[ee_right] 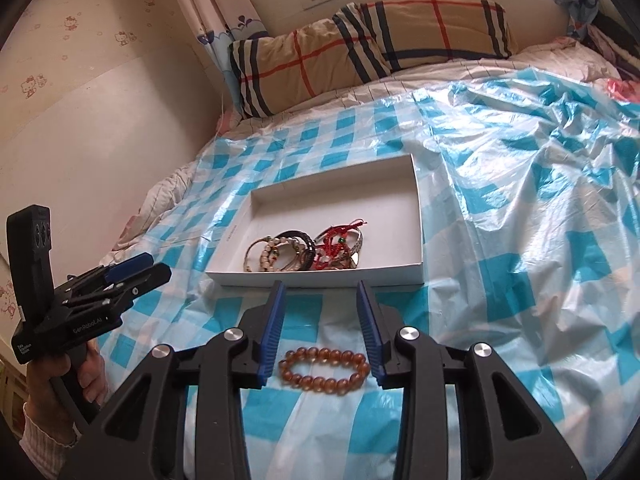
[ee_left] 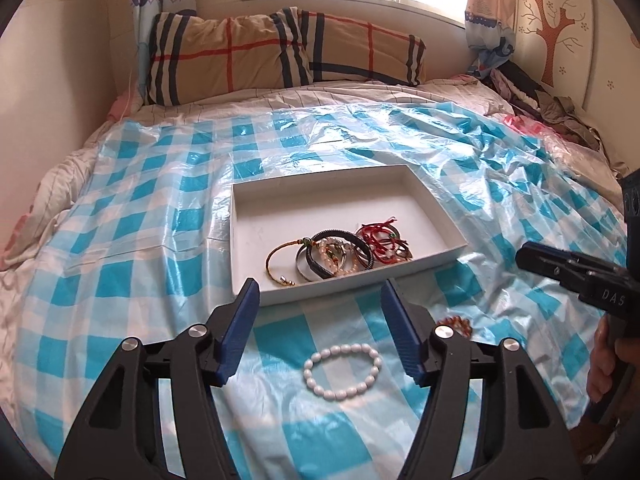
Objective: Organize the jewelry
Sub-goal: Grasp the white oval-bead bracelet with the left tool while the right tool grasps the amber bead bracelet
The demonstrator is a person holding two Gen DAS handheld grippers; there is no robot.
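Bed (ee_left: 120,184) covered with a blue-and-white checked plastic sheet (ee_left: 500,168). White shallow box (ee_left: 448,236) lies on the sheet, holding a tangle of bracelets (ee_left: 340,252) bunched toward its near side: dark bangles, red cord pieces, beaded strands.

Left gripper (ee_left: 320,308): angled downward toward the bed, above the sheet, blue pads spread wide with nothing between them. White bead bracelet (ee_left: 342,372) lies flat on the sheet below and between the fingers, not touched, just short of the box's near wall.

Right gripper (ee_right: 320,312): same downward tilt, pads parted, less wide than the left, nothing pinched. Amber bead bracelet (ee_right: 324,372) lies flat on the sheet beneath the gap, clear of both pads, also near the box's front edge.

In the right wrist view, the person's left hand (ee_right: 60,376) wraps the pistol-style handle, sleeve cuff at the wrist. Right hand (ee_left: 608,364) grips its handle likewise at the edge of the left wrist view.

Plaid pillows (ee_left: 280,52) at the head of the bed.
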